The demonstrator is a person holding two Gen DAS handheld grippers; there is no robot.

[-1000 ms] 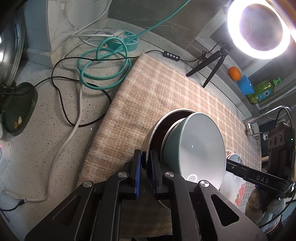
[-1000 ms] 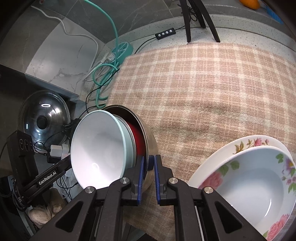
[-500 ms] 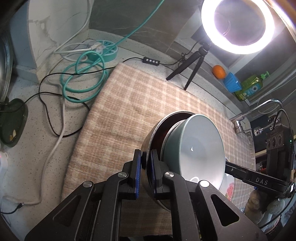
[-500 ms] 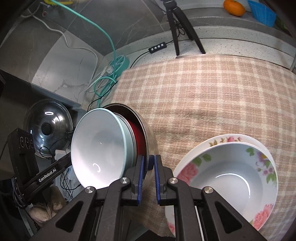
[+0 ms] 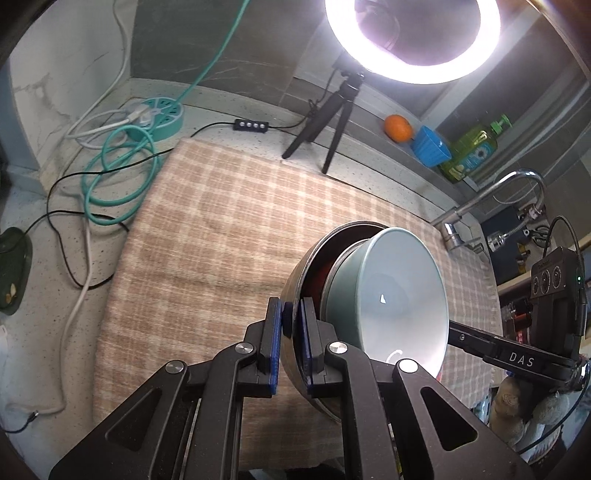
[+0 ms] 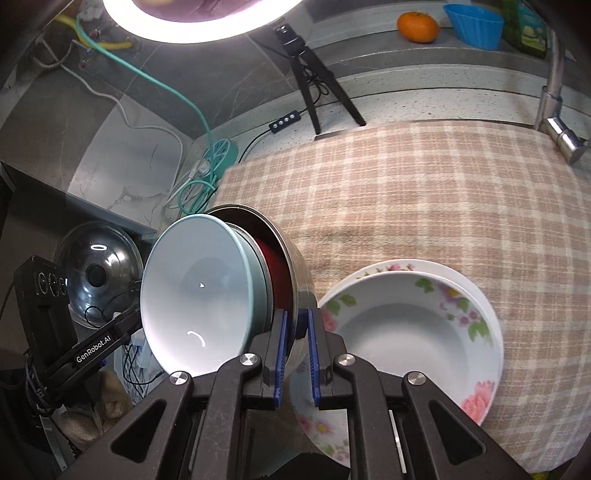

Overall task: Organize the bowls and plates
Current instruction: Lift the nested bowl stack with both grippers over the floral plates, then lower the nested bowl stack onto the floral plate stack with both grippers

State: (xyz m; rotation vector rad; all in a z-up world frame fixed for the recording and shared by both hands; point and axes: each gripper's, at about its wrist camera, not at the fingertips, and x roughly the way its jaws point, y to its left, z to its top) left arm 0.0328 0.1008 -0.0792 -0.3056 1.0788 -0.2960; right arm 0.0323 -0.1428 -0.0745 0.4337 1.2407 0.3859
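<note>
A steel bowl (image 5: 295, 288) (image 6: 301, 273) hangs in the air above the checked cloth, tipped on its side. A red bowl (image 6: 271, 273) sits nested inside it, and a pale blue-green bowl (image 5: 399, 295) (image 6: 195, 291) sits innermost. My left gripper (image 5: 291, 321) is shut on the steel bowl's rim on one side. On the opposite side my right gripper (image 6: 296, 325) is shut on the same rim. Two stacked floral dishes (image 6: 413, 332) rest on the cloth under the right gripper.
The checked cloth (image 5: 229, 221) covers the counter. A ring light on a tripod (image 5: 332, 110), a teal cable reel (image 5: 159, 118) and loose cables stand at the back. A faucet (image 6: 554, 92), an orange (image 6: 417, 26), a blue cup (image 6: 474, 24) and a pot lid (image 6: 96, 273) are nearby.
Both grippers have risen together with the nested bowls, so more of the cloth, the ledge and the floral dishes has come into view. The grips on the rim are unchanged.
</note>
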